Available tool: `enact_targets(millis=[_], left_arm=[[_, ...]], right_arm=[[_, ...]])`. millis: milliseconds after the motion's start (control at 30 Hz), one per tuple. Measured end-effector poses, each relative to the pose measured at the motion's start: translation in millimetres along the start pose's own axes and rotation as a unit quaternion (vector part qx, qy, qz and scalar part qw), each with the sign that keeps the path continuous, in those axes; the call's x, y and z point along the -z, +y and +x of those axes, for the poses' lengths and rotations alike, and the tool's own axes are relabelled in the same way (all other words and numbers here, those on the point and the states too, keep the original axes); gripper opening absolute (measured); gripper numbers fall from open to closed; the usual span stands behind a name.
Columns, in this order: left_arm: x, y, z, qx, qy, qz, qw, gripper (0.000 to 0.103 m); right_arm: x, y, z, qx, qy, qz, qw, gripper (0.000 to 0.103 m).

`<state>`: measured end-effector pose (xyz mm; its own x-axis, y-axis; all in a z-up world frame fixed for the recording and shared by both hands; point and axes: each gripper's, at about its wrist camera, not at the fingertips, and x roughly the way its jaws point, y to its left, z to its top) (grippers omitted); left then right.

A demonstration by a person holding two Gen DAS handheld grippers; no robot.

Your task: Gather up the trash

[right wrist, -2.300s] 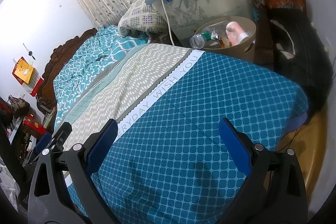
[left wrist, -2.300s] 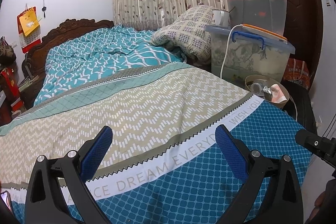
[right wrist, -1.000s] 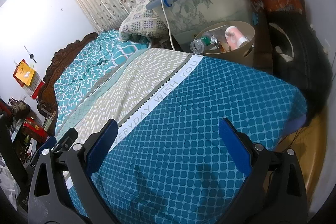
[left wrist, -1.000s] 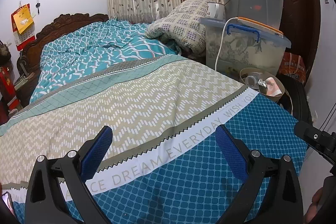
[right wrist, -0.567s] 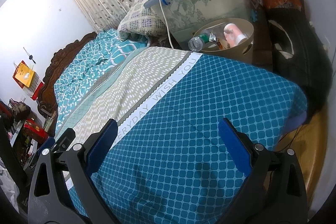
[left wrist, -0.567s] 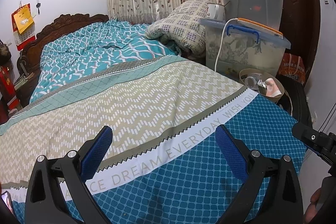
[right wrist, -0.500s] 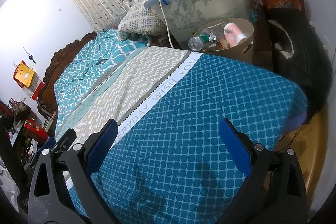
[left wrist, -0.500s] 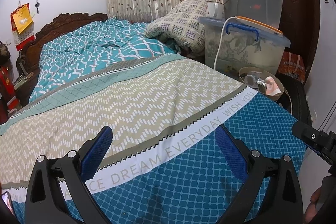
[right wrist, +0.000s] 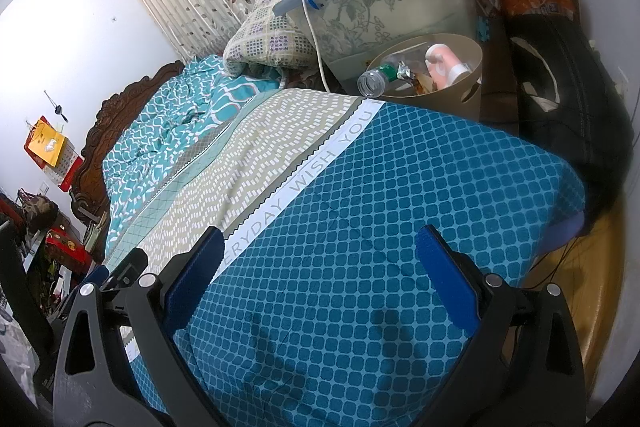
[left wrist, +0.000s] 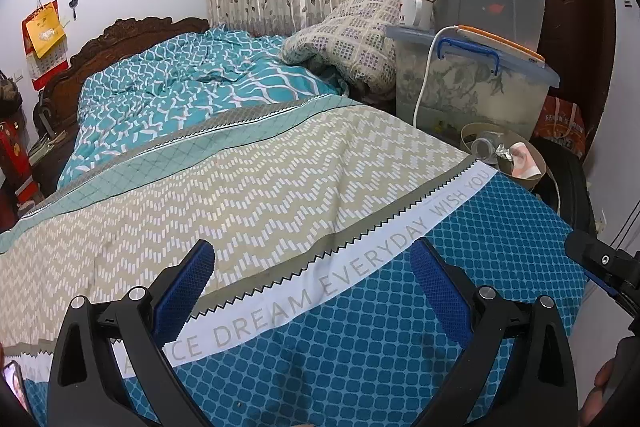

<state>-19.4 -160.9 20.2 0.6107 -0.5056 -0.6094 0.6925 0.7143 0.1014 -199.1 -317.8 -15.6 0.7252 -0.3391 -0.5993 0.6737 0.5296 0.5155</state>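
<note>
Hovering over the bed, both grippers have wide, empty jaws; better look slowly for trash; the bin sits upper right.

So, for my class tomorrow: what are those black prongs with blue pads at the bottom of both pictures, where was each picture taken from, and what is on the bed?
No robot here. A person carries a hand-held gripper in each hand, and each has a wide-angle camera looking forward along its two fingers. The left hand-held gripper fills the bottom of the left wrist view; the right hand-held gripper does the same in the right wrist view. Both are open and hold nothing.

Both cameras look across a bed with a blue, beige and teal patterned cover. I see no loose trash on the cover. Beside the bed stands a round beige waste bin holding a clear plastic bottle, a foil wrapper and other scraps. Behind it sit stacked clear plastic storage boxes.
</note>
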Motion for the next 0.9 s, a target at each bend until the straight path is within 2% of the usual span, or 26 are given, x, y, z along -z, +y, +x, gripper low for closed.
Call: enact_targets(millis=[600, 900], left_arm=[[0, -16, -1, 0.007, 0.024, -0.001, 0.9997, 0.094], [4, -41, -10, -0.027, 0.029, 0.028, 0.9988, 0.094]], right_arm=[[-2, -11, -4, -0.018, -0.002, 0.011, 1.000, 0.096], [-7, -25, -13, -0.035, -0.018, 0.019, 0.999, 0.096]])
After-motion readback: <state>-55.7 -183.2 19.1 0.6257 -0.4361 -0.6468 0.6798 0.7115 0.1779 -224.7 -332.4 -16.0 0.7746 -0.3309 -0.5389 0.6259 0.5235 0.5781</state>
